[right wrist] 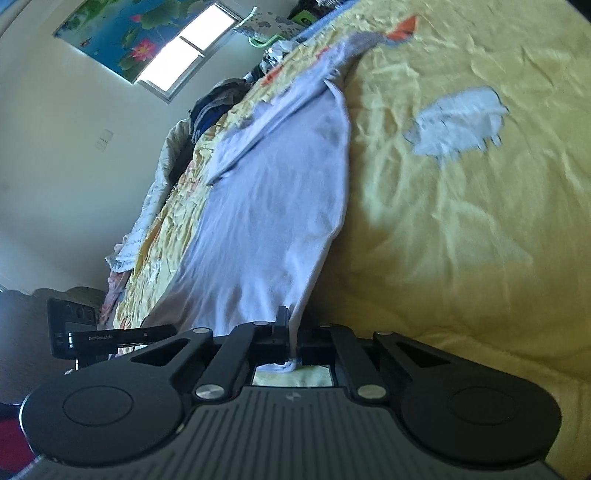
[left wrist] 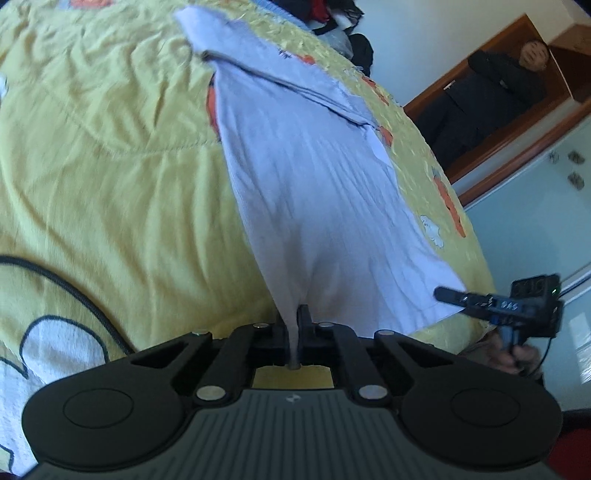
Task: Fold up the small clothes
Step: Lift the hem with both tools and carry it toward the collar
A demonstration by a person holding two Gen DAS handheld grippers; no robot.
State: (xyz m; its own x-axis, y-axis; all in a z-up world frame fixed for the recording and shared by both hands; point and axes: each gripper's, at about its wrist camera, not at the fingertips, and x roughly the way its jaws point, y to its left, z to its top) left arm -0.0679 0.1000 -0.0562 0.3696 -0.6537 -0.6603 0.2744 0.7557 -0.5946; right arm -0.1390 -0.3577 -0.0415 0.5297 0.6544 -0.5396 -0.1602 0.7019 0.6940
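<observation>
A small white garment (left wrist: 310, 177) lies stretched out on a yellow bedspread (left wrist: 110, 166). My left gripper (left wrist: 294, 321) is shut on its near edge, with the cloth pinched between the fingers. My right gripper (right wrist: 290, 325) is shut on another corner of the same garment (right wrist: 269, 214), which runs away from it over the bedspread (right wrist: 461, 240). The right gripper also shows in the left wrist view (left wrist: 448, 295) at the garment's right corner. The left gripper's body shows in the right wrist view (right wrist: 122, 336) at the lower left.
A pile of dark clothes (left wrist: 332, 22) sits at the bed's far end. A person in dark clothes (left wrist: 491, 88) stands in a wooden doorway. A black cable (left wrist: 74, 291) lies on the bedspread at the left. A window (right wrist: 188, 48) and a flower picture (right wrist: 122, 33) are on the wall.
</observation>
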